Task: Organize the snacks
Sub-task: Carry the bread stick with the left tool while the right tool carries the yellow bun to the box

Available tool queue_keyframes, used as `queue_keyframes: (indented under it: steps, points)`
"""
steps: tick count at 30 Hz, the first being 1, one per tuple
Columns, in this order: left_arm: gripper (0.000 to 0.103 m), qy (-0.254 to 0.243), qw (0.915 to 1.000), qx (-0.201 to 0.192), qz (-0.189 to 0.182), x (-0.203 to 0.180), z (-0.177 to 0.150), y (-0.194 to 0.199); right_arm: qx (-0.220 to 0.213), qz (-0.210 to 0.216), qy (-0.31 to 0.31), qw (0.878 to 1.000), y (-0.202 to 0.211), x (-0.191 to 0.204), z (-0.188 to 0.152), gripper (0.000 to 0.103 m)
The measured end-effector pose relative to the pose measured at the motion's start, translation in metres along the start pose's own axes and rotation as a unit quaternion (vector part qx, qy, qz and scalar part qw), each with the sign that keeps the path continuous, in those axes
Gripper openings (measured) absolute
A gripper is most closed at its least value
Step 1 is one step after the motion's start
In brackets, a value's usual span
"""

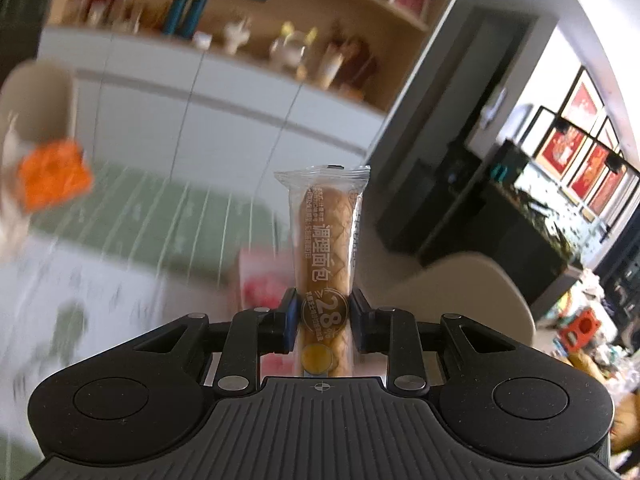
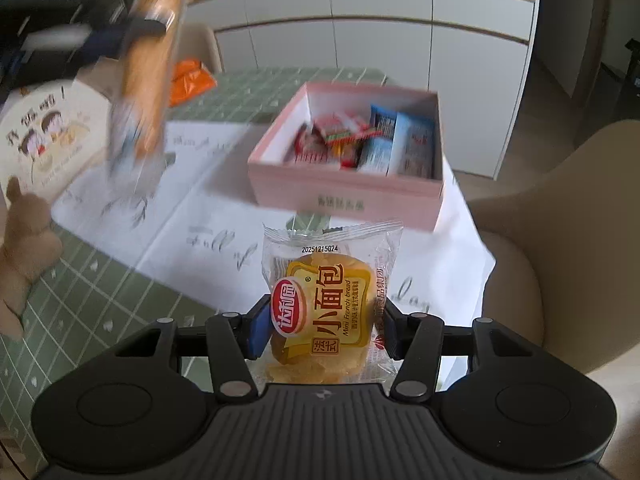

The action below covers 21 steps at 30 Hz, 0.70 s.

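Note:
My left gripper (image 1: pixel 323 316) is shut on a long bread stick in a clear wrapper (image 1: pixel 326 236) and holds it in the air above the table. The same bread stick (image 2: pixel 150 68) shows blurred at the upper left of the right wrist view. My right gripper (image 2: pixel 322 328) is shut on a mini French bread packet (image 2: pixel 326 304) with a yellow label, held above the table in front of a pink box (image 2: pixel 348 196). The box holds several wrapped snacks (image 2: pixel 360 140). In the left wrist view the pink box (image 1: pixel 260 276) is mostly hidden behind the bread stick.
An orange snack packet (image 2: pixel 190 80) lies on the green checked tablecloth (image 2: pixel 80 288) beyond a white printed cloth (image 2: pixel 192 216); it also shows blurred in the left wrist view (image 1: pixel 54 174). A brown plush toy (image 2: pixel 22 240) sits at the left. Beige chairs (image 2: pixel 560 248) stand at the right and far side. White cabinets (image 1: pixel 180 96) stand behind.

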<state>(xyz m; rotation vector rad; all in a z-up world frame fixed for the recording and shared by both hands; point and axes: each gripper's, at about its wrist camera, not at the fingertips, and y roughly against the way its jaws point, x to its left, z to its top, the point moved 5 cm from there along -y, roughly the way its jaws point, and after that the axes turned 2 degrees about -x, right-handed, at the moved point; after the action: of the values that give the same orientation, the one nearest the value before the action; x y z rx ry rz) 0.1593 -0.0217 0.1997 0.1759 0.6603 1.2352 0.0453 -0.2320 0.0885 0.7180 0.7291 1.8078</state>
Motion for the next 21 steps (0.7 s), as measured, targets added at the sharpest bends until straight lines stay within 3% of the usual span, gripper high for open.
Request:
queue_keyframes:
  steps: [2, 4, 7, 9, 11, 13, 15, 16, 21]
  points:
    - [0.031, -0.025, 0.9992, -0.025, 0.018, -0.009, 0.022, -0.020, -0.006, 0.002, -0.001, 1.000, -0.003, -0.006, 0.008, 0.053]
    - [0.031, -0.032, 0.9990, -0.026, 0.019, -0.013, 0.033, -0.047, -0.009, 0.004, -0.003, 1.000, -0.008, -0.013, 0.016, 0.053]
    - [0.031, -0.032, 0.9992, 0.007, 0.023, -0.011, 0.025, -0.100, -0.014, 0.001, 0.001, 1.000, -0.017, -0.022, 0.026, 0.053]
    - [0.031, -0.029, 0.9978, 0.051, 0.033, -0.003, 0.001, -0.142, -0.013, 0.000, 0.002, 1.000, -0.024, -0.030, 0.030, 0.053]
    - [0.032, -0.054, 0.9914, 0.108, 0.051, 0.004, -0.028, -0.181, -0.007, -0.004, 0.001, 1.000, -0.033, -0.040, 0.033, 0.053]
    - [0.031, -0.116, 0.9756, 0.169, 0.079, 0.007, -0.063, -0.211, 0.000, -0.010, -0.002, 1.000, -0.042, -0.050, 0.036, 0.053]
    - [0.042, -0.163, 0.9672, 0.174, 0.088, 0.006, -0.079, -0.216, 0.005, -0.014, -0.006, 1.000, -0.050, -0.059, 0.040, 0.053]
    - [0.042, -0.172, 0.9661, 0.172, 0.086, 0.005, -0.081, -0.212, 0.006, -0.015, -0.007, 1.000, -0.053, -0.063, 0.042, 0.053]
    - [0.041, -0.064, 0.9899, 0.114, 0.054, 0.028, -0.060, -0.166, -0.010, -0.001, -0.007, 1.000, -0.065, -0.061, 0.071, 0.053]
